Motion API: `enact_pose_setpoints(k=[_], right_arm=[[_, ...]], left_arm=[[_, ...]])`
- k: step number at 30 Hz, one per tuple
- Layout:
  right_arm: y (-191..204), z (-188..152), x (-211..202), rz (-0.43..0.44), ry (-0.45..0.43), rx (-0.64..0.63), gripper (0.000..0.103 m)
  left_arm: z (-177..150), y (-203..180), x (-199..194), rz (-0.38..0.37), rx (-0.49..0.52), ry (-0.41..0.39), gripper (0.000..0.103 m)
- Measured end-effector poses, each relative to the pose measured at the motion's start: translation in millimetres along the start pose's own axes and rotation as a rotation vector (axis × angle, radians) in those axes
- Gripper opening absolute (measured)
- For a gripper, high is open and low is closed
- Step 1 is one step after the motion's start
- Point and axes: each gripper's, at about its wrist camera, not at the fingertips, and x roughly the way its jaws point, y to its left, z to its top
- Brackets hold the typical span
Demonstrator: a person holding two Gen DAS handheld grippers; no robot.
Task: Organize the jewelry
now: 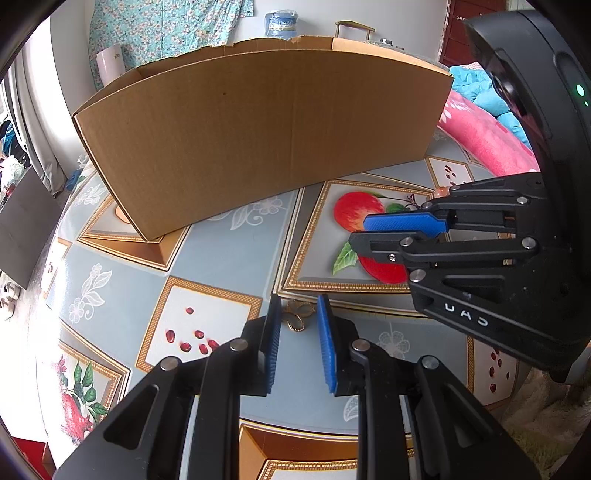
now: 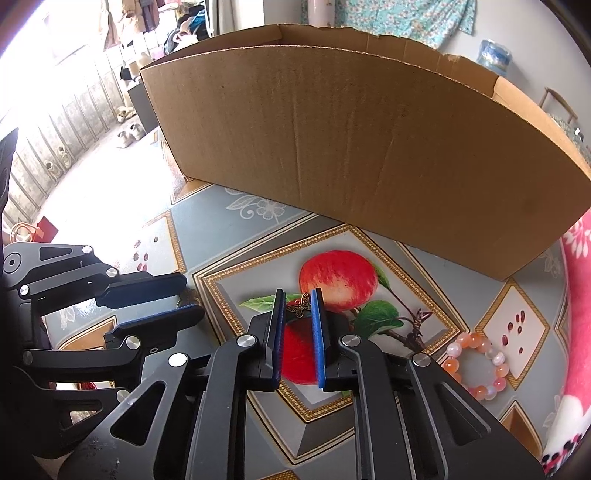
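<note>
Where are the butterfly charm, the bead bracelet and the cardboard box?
butterfly charm (image 2: 300, 305), right wrist view, on its wings.
bead bracelet (image 2: 476, 363), right wrist view, on its orange beads.
cardboard box (image 1: 266, 136), left wrist view, on its front wall.

A lived-in home — around the open brown cardboard box (image 2: 354, 147), a glossy fruit-printed tablecloth (image 2: 229, 236) covers the table, a teal floral fabric (image 1: 162, 26) hangs on the wall behind, a pink flowered blanket (image 1: 480, 136) lies to the right, and pairs of shoes (image 2: 129, 134) sit on the floor to the left.

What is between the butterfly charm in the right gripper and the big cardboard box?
Only tablecloth, with its printed apple, lies between the butterfly charm and the cardboard box. The right wrist view shows this.
</note>
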Motion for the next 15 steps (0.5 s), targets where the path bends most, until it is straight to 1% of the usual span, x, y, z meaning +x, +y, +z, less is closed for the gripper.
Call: enact_pose_setpoints(k=[15], right_arm=[[-24,-7,-25,0.009,-0.028,0.016,0.01]], left_arm=[[0,-3,0,0.009,0.005,0.0,0.019]])
